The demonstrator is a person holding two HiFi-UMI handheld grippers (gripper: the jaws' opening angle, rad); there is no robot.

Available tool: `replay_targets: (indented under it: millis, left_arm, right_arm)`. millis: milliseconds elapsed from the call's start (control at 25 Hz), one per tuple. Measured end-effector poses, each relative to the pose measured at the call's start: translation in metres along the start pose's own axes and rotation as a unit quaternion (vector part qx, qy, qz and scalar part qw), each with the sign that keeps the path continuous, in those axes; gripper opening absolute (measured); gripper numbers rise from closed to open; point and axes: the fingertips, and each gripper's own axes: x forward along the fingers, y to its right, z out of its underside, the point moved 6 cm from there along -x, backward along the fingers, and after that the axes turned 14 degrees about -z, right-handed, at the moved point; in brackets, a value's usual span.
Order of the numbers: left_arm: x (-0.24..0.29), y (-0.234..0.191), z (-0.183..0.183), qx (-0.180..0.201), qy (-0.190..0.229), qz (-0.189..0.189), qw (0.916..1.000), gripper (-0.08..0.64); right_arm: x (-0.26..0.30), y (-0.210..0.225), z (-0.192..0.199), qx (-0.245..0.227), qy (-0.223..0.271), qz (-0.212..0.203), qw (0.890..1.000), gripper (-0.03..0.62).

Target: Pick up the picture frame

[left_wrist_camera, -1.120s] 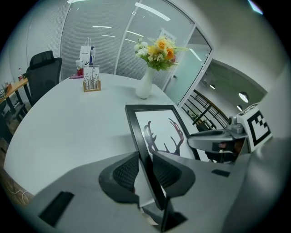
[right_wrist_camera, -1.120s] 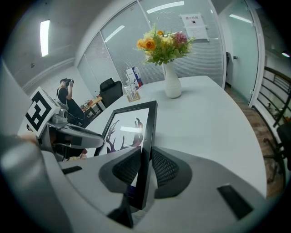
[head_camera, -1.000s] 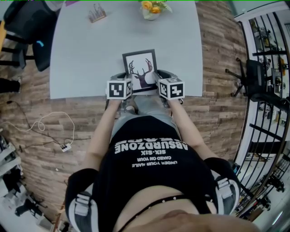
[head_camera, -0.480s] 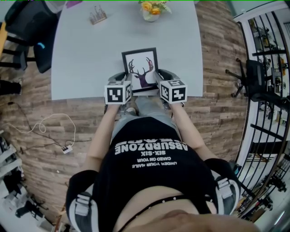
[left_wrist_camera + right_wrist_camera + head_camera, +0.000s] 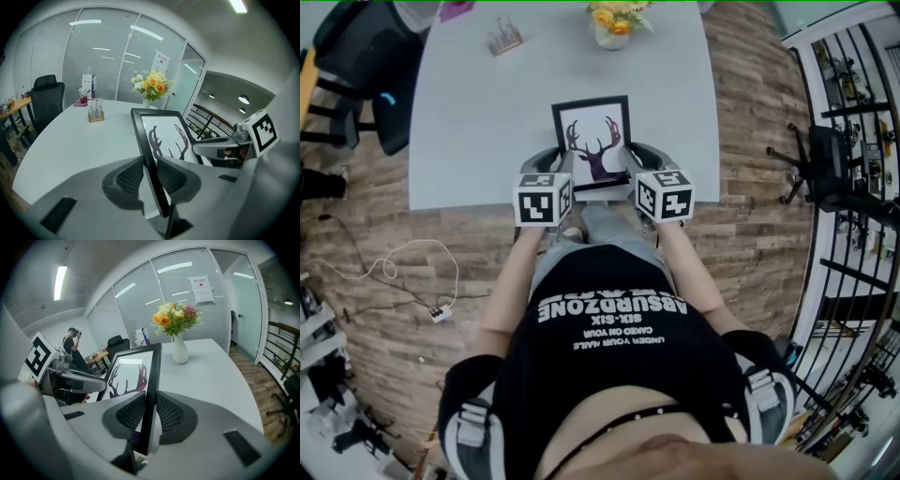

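The picture frame (image 5: 594, 143) is black-edged with a dark deer-head print on white, and it hangs tilted above the near edge of the white table (image 5: 478, 112). My left gripper (image 5: 563, 170) is shut on its left edge; in the left gripper view the black moulding (image 5: 146, 154) sits pinched between the ribbed pads. My right gripper (image 5: 630, 167) is shut on the right edge, and the right gripper view shows that edge (image 5: 152, 390) clamped the same way. Both marker cubes stand just near of the frame's lower corners.
A vase of yellow and orange flowers (image 5: 614, 19) stands at the table's far edge, with a small wooden holder (image 5: 502, 34) to its left. Black office chairs (image 5: 366, 84) stand left of the table. A cable (image 5: 389, 267) lies on the wooden floor.
Both grippers have risen together with the frame held between them. The frame has lifted off the table and now looks larger and more tilted.
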Motion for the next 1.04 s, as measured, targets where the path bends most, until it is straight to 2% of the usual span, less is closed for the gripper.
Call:
replay_targets:
  millis: [400, 600, 1040]
  left_arm:
    - [-0.013, -0.002, -0.004, -0.004, 0.023, 0.0, 0.9997, 0.101]
    - [-0.021, 0.002, -0.006, 0.008, 0.038, -0.005, 0.9992, 0.1]
    - [-0.026, 0.004, -0.008, 0.004, 0.049, -0.002, 0.9988, 0.1]
  right_arm:
    - [-0.008, -0.01, -0.006, -0.014, 0.017, -0.002, 1.0, 0.085]
    - [-0.015, -0.015, -0.008, -0.02, 0.025, 0.002, 0.999, 0.085]
    - [-0.022, -0.019, -0.011, -0.026, 0.037, 0.009, 0.999, 0.086]
